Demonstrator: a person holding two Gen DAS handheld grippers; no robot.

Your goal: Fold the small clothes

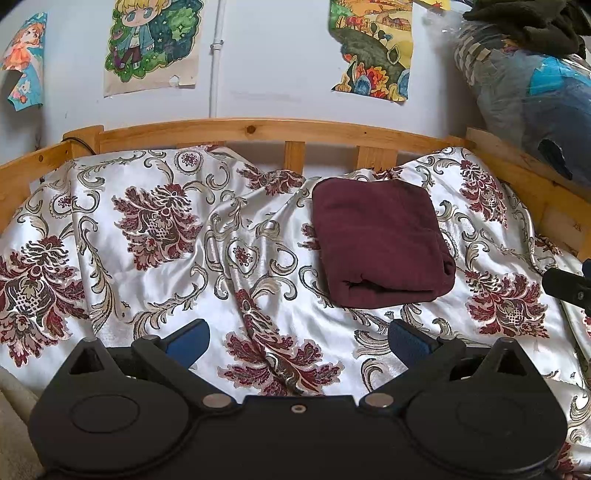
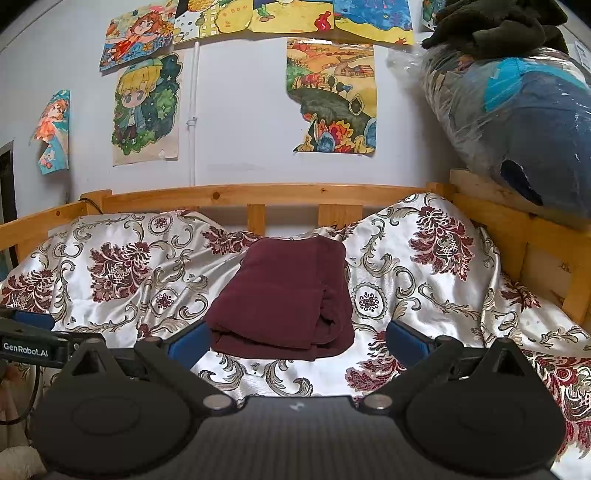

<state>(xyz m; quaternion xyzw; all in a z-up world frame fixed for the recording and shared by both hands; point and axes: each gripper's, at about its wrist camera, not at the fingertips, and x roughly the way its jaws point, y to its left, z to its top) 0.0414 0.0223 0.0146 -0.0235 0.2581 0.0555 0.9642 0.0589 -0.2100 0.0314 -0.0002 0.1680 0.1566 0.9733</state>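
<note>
A dark maroon garment lies folded into a thick rectangle on the floral satin bedspread, right of centre in the left wrist view. It sits at centre in the right wrist view. My left gripper is open and empty, hovering over the bedspread in front and left of the garment. My right gripper is open and empty, its blue pads flanking the garment's near edge without touching it. The right gripper's tip shows at the right edge of the left wrist view. The left gripper shows at the left edge of the right wrist view.
A wooden bed rail runs along the back and both sides of the bed. A plastic-wrapped bundle of bedding rests on the right rail with dark cloth on top. Drawings hang on the wall.
</note>
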